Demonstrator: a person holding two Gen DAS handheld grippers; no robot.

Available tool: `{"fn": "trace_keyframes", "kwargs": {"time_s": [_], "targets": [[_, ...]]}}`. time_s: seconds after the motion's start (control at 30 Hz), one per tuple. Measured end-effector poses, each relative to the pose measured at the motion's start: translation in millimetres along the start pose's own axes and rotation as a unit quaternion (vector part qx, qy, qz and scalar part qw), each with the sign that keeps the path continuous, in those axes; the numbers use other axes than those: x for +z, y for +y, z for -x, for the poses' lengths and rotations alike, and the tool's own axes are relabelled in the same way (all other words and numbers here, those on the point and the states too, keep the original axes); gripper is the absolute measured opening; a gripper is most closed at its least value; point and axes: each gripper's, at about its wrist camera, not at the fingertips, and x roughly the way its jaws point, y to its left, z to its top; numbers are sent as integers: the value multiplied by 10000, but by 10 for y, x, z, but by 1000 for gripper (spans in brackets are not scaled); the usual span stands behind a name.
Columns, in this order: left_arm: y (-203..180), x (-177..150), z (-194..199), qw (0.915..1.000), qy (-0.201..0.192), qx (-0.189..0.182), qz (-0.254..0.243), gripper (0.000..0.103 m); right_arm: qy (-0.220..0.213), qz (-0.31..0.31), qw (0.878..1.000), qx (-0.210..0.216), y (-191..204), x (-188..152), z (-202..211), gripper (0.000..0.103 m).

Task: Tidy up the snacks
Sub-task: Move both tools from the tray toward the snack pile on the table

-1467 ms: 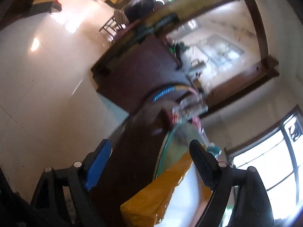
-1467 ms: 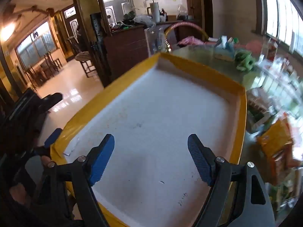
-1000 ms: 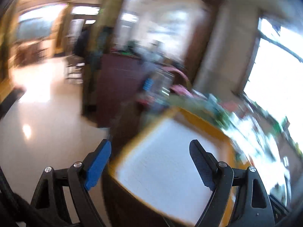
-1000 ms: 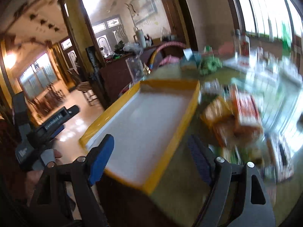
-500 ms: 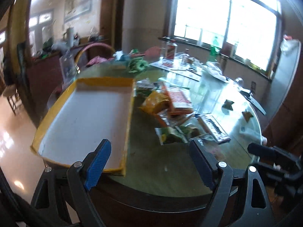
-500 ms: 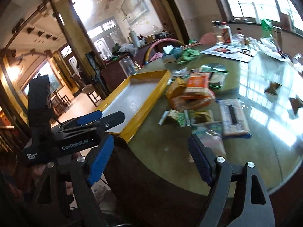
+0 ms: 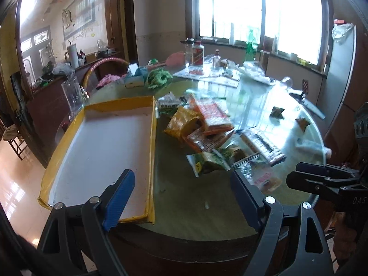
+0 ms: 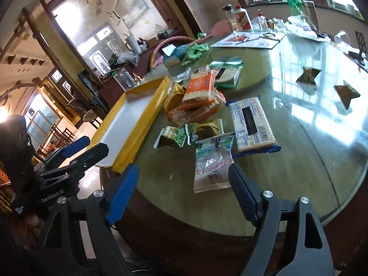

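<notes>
Beside the yellow tray [image 7: 150, 138], overlapping snack packets [image 8: 202, 105] hide each other; both grippers' fingers [image 7: 118, 199] spread wide, empty.

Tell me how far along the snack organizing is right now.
Barely begun. Done: the yellow-rimmed white tray sits on the round glass-topped table, still holding nothing. In hand: nothing; the left gripper and right gripper are both open short of the table edge. Left: every packet, including the orange cracker pack, the blue-edged biscuit pack and the clear candy bag.

Both tools pulled back from the yellow tray [image 7: 151, 138], snack pile [image 8: 202, 105] now in view
</notes>
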Motion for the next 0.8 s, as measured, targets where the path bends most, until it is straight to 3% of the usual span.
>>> {"fn": "trace_keyframes", "kwargs": {"time_s": [0.1, 0.43, 0.57, 0.7, 0.8], "targets": [[9, 16, -121, 9999, 101, 41, -74, 85, 109, 83, 9999, -50, 9, 14, -109, 81], [-97, 70, -223, 9983, 390, -368, -244, 85, 86, 124, 9997, -210, -114, -29, -54, 81], [-122, 68, -220, 9984, 399, -274, -300, 85, 142, -3, 9996, -256, -192, -82, -152, 79], [-103, 95, -206, 9984, 459, -217, -249, 85, 302, -187, 9990, -278, -257, -94, -317, 71], [-80, 116, -190, 9985, 406, -198, -298, 85, 373, -142, 9978, -521, -260, -86, -429, 69]]}}
